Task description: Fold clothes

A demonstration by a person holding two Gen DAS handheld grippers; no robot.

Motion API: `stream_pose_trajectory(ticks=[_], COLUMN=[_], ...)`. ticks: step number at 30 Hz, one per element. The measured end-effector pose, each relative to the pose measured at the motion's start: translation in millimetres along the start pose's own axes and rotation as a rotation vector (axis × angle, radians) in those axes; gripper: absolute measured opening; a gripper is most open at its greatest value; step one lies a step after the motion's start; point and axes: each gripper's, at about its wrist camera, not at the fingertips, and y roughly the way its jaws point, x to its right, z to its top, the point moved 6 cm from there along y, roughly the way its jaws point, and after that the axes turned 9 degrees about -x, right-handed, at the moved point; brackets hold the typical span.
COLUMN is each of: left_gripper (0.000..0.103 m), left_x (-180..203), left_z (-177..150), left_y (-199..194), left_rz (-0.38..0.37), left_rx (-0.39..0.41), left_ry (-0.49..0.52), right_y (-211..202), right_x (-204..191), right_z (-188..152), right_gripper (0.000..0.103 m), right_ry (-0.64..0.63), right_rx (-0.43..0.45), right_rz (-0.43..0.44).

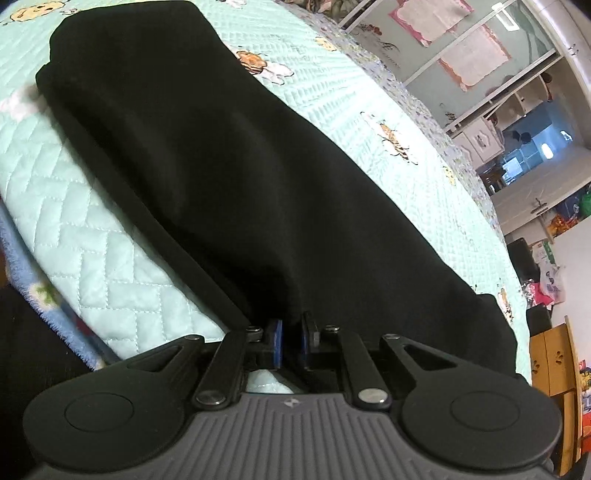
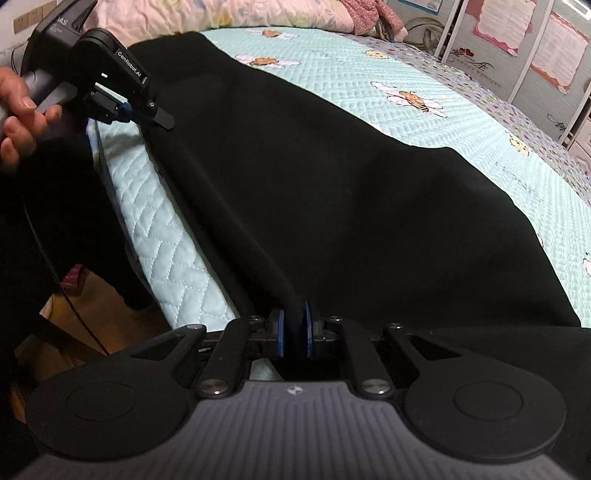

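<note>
A black garment [image 1: 207, 155] lies spread across a mint quilted bedspread [image 1: 92, 229]; it also fills the right wrist view [image 2: 332, 192]. My left gripper [image 1: 291, 341] is shut on the garment's near edge, with cloth pinched between its blue pads. It also shows at the upper left of the right wrist view [image 2: 147, 114], held by a hand at the garment's near edge. My right gripper [image 2: 294, 338] is shut on a bunched fold of the same near edge. The cloth rises from both grips and drapes away over the bed.
The bedspread [image 2: 424, 122] has bee prints and a purple dotted border. The bed's near edge [image 2: 177, 258] drops to a wooden floor [image 2: 74, 317]. Pink bedding [image 2: 221, 16] is piled at the far end. Wardrobe doors [image 1: 480, 55] and furniture stand to the right.
</note>
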Motion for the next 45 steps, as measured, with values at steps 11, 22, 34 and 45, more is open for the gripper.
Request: stream_pose_trajectory(ticks=[11,22,34,45], left_gripper=[0.03,0.035,0.024,0.024], left_x=[-20.4,-22.9,-18.7,-18.1], left_z=[9.9,34.5,36.6,39.1], left_y=[-14.2,-15.6,-10.5,-5.4], left_rz=[-0.118,-0.023,0.147,0.155], left_rx=[0.021,0.057,0.032,0.017], left_ry=[-0.152,-0.125,0.059,0.083], right_y=[-52.1,-35.9,36.3,15.4], right_x=[16.7,42.3,-5.3,-18.3], right_z=[3.3,60.4,52.7,107.0], right_gripper=[0.042,0.059,0.059,0.067], right_ry=[0.139,0.509,0.53,0.438], right_rx=[0.01,0.218,0.067,0.174], right_rz=[0.113,0.256,0.21,0.214])
